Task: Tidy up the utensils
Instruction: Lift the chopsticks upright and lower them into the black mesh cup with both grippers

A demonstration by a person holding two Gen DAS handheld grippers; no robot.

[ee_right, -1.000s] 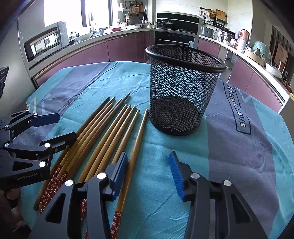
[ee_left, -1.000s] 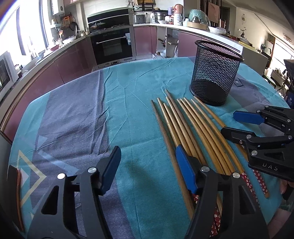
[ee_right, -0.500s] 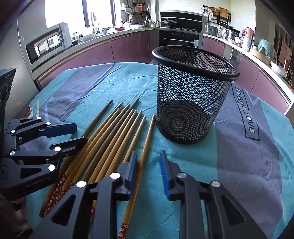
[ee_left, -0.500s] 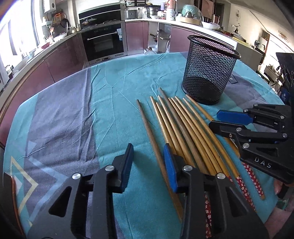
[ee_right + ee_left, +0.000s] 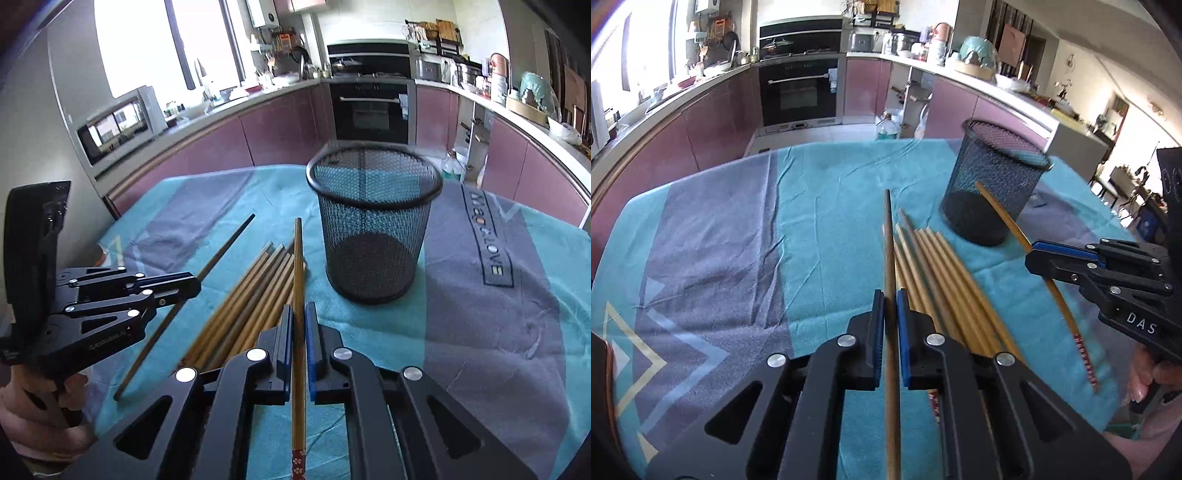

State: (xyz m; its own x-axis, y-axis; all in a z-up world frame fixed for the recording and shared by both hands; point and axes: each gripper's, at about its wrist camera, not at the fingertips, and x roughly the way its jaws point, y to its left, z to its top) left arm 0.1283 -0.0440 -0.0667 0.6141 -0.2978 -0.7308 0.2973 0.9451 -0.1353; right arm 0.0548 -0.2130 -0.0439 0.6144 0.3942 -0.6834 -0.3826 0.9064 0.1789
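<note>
My left gripper [image 5: 891,317] is shut on a brown chopstick [image 5: 888,251], held lifted above the cloth and pointing away; it also shows in the right wrist view [image 5: 221,251]. My right gripper [image 5: 300,328] is shut on another wooden chopstick [image 5: 297,266] with a red flowered end, also lifted; it shows in the left wrist view [image 5: 1004,218] crossing in front of the black mesh cup [image 5: 993,192]. Several more wooden chopsticks [image 5: 938,280] lie side by side on the cloth. The mesh cup [image 5: 373,221] stands upright beyond them and looks empty.
A teal and grey tablecloth [image 5: 746,236] covers the round table. Kitchen counters, an oven [image 5: 799,90] and a microwave [image 5: 118,125] surround it. A dark object sits at the cloth's near left edge [image 5: 602,369].
Both grippers have closed, each on one chopstick from the outer sides of the row, and have lifted them off the cloth. The rest of the row stays put.
</note>
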